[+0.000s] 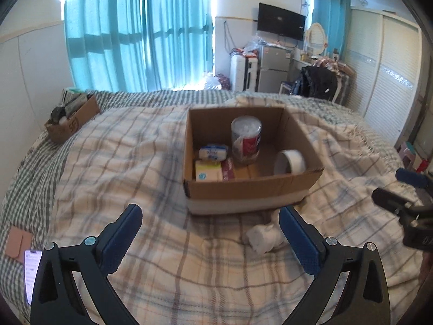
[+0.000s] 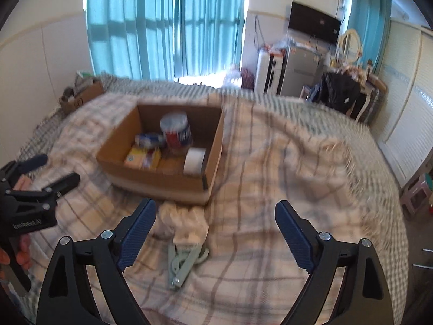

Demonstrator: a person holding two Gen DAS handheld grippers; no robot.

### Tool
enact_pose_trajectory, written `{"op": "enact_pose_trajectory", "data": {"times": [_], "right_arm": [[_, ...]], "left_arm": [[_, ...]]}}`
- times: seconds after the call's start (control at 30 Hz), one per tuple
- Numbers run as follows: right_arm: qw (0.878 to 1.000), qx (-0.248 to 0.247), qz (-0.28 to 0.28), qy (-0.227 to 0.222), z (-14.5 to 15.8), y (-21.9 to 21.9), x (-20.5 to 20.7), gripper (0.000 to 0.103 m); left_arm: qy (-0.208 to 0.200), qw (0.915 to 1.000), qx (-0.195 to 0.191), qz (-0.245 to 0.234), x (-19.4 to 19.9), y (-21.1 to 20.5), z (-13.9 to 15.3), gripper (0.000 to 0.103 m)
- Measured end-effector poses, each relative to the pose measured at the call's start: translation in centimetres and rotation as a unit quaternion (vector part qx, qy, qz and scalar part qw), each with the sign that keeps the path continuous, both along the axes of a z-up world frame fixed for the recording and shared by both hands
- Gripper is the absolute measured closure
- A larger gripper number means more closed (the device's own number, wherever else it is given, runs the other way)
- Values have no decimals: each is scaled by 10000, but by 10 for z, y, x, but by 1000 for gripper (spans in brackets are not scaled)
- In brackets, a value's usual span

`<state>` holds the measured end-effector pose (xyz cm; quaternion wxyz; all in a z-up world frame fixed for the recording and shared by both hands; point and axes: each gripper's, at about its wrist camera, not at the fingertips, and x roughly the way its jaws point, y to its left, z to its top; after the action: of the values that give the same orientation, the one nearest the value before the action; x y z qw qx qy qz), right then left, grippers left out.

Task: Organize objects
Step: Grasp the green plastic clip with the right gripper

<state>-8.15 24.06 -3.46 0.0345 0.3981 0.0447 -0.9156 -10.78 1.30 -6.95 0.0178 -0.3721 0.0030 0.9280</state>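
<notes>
Both the left gripper (image 1: 209, 223) and right gripper (image 2: 216, 218) hang spread wide, nothing held, just in front of the cardboard box (image 1: 243, 189), with a white sock (image 2: 186, 223) lying there too.

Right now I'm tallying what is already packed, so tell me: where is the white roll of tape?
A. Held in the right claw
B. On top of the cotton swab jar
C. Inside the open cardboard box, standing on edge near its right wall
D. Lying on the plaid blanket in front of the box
C: the white roll of tape stands on edge inside the open cardboard box, against its right wall.
</notes>
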Motion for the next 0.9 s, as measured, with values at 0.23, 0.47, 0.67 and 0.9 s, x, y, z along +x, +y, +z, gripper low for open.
{"op": "enact_pose_trajectory", "data": {"times": [0.23,0.47,0.67,0.9], "right_arm": [[9921,187,197,-1226,-102,-18,-21,13],[9810,284,525,-1848,-139,-35,-31,35],[9864,274,595,-1508,-114,-36,-15,67],[9934,351,554,-940,-67,-19,7,90]], "left_arm": [[-483,9982,-360,-70,-3,7,-63,0],[-755,9971,-132,-26,-7,-3,-84,0],[-759,9971,-27,-86,-3,-4,-84,0],[-883,9960,-64,-154,-7,9,-80,0]]}}
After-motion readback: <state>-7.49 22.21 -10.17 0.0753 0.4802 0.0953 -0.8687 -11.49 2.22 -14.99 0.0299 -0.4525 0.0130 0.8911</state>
